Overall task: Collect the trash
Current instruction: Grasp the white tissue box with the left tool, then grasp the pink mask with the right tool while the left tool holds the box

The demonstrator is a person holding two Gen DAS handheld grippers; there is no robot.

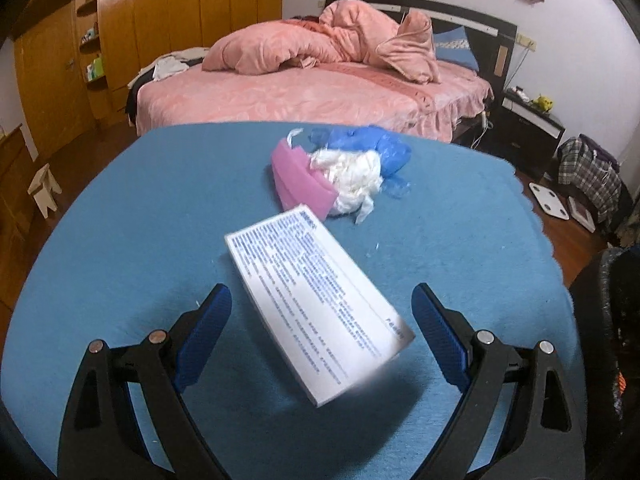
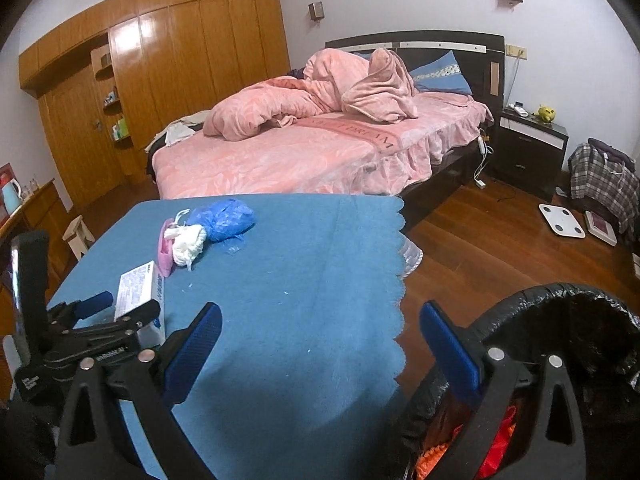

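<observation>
Blue-padded left gripper (image 1: 322,316) is spread wide around a white box (image 1: 316,308) whose dense blue print is too blurred to read; the right gripper (image 2: 320,336) gapes empty near the black-lined bin (image 2: 560,320). Farther along the blue tablecloth (image 2: 300,280) lies crumpled trash (image 2: 192,242), and the pink bedspread (image 2: 280,156) reads "DREAM".

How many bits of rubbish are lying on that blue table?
4: white printed box nearest the left gripper; pink foam piece, white wad and blue plastic bag clustered behind. Smaller scraps possibly hidden.
</observation>
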